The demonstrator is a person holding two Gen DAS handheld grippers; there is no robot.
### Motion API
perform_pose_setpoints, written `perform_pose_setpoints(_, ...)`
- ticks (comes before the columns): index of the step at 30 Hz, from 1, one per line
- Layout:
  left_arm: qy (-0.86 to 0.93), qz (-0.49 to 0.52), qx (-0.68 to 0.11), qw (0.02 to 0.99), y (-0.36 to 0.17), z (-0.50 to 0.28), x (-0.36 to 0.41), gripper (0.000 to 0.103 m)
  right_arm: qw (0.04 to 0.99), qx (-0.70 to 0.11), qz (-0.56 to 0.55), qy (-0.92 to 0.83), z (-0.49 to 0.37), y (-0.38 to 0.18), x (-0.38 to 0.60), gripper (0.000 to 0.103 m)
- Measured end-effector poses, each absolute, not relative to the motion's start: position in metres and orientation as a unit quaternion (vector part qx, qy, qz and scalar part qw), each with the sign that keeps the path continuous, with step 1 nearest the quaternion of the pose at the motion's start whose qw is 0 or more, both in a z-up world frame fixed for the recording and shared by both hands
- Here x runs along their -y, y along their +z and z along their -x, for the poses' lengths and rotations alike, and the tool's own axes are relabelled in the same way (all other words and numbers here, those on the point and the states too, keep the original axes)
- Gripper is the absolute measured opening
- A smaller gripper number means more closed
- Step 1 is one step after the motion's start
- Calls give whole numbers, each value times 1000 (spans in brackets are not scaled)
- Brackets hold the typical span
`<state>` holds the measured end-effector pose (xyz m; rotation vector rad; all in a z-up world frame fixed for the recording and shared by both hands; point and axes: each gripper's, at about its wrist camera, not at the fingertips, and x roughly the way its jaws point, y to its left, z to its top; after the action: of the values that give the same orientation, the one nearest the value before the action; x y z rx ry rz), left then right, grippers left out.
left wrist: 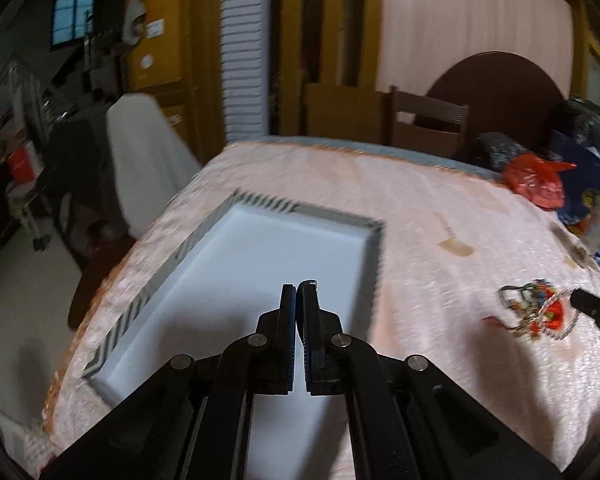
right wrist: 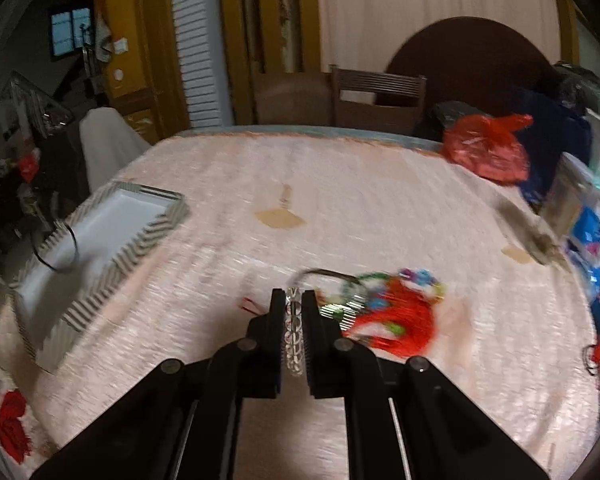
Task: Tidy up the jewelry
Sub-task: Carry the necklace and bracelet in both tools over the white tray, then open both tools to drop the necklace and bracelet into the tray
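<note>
A white box with a striped grey rim point(left wrist: 204, 236) lies on the pink tablecloth; it also shows in the right wrist view point(right wrist: 148, 236). My left gripper point(left wrist: 299, 290) is shut above the box's white inside, and a thin dark ring point(right wrist: 58, 250) hangs over the box in the right wrist view. A heap of colourful jewelry point(right wrist: 396, 312) with red tassels lies mid-table; it shows in the left wrist view point(left wrist: 536, 308). My right gripper point(right wrist: 293, 298) is shut on a clear bead bracelet point(right wrist: 294, 336) at the heap's left edge.
A red plastic bag point(right wrist: 488, 148) and blue packages point(right wrist: 588, 224) crowd the table's right side. A wooden chair point(right wrist: 380, 96) stands behind the table. A red flower print point(right wrist: 12, 424) marks the cloth at the near left.
</note>
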<state>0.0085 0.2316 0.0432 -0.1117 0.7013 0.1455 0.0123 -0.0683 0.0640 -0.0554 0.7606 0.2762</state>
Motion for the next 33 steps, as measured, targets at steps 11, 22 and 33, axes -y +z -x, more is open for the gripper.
perform_pose_setpoints(11,124,96,-379,912,-8,-2,-297,25,888,-376,4,266,-31,67,-44,8)
perform_pose_setpoints(22,162,85,-394,901,-25,12,-314,25,853,-400,41,333,-43,49,-156,8)
perform_pose_setpoints(33,166,94,-408,893,-37,11,-317,25,808,-461,7,367,-56,-1,-193,8)
